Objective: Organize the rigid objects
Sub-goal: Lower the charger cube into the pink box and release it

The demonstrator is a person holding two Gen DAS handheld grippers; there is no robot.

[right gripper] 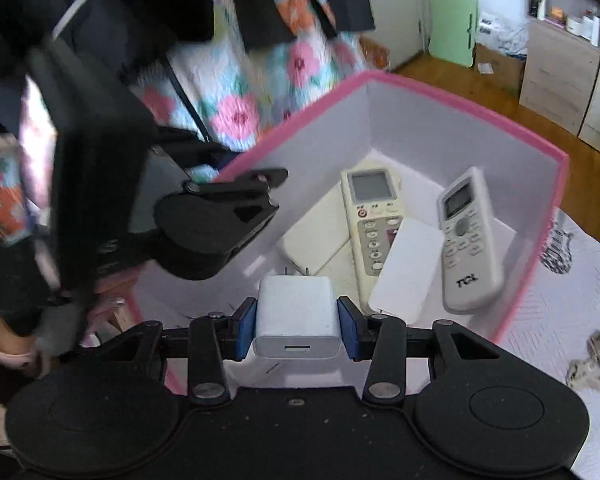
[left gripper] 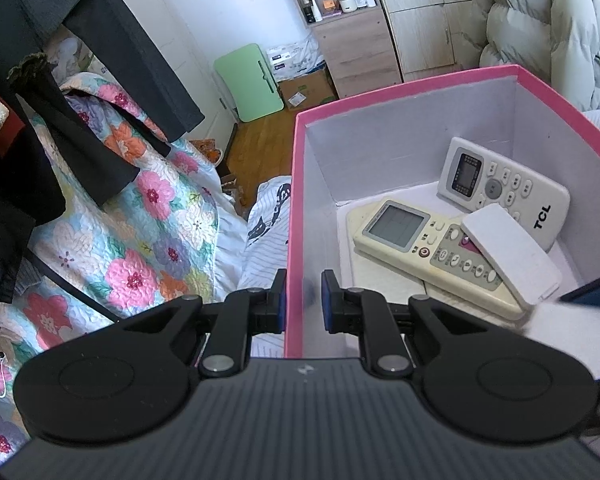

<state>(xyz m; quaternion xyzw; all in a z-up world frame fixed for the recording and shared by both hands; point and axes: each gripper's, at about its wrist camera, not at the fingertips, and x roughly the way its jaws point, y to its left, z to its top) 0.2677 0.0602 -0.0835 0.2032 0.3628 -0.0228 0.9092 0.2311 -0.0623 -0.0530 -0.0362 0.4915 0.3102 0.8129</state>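
Observation:
A pink box (left gripper: 296,184) with a white inside stands on the bed; it also shows in the right wrist view (right gripper: 556,184). In it lie a yellowed remote (left gripper: 428,248), a white TCL remote (left gripper: 512,192) and a flat white block (left gripper: 508,252). My left gripper (left gripper: 303,300) straddles the box's near wall, fingers on either side, shut on it. My right gripper (right gripper: 298,324) is shut on a white charger plug (right gripper: 296,312), held over the box's near corner. The left gripper (right gripper: 220,216) shows in the right wrist view at the box's left wall.
A floral quilt (left gripper: 148,240) with dark clothes (left gripper: 80,80) lies left of the box. Keys (right gripper: 592,360) lie on the white sheet right of the box. A green folded table (left gripper: 248,80), cardboard boxes and wooden cabinets (left gripper: 420,32) stand beyond on the wood floor.

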